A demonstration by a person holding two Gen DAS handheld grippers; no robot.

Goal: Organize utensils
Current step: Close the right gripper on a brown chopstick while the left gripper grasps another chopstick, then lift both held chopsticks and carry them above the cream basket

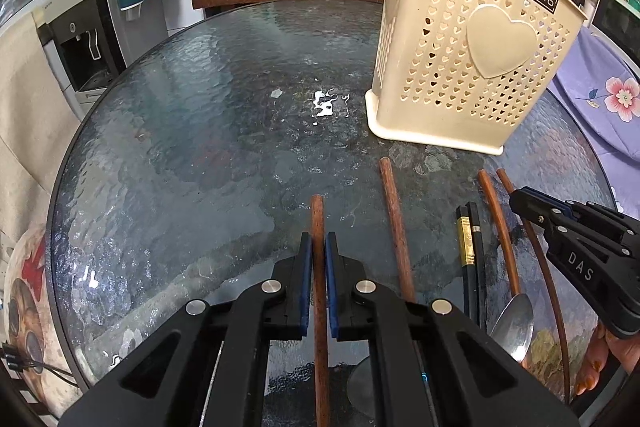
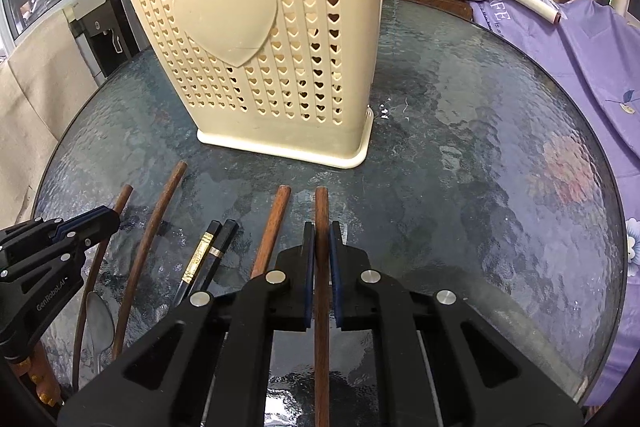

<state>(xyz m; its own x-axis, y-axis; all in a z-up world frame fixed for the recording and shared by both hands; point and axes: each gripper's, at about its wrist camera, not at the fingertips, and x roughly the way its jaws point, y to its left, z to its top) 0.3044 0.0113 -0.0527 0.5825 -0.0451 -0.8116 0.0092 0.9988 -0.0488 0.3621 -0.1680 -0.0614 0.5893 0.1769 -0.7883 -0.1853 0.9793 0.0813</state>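
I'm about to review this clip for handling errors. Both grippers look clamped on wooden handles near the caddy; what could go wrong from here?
1. The left gripper pinches its brown wooden handle near the far tip, so the long remainder may swing or slip when lifted.
2. The right gripper holds its own wooden handle the same way; lifted together, the two could collide.
3. The tall cream perforated plastic caddy stands close ahead on the glass table; a swinging handle might knock it.
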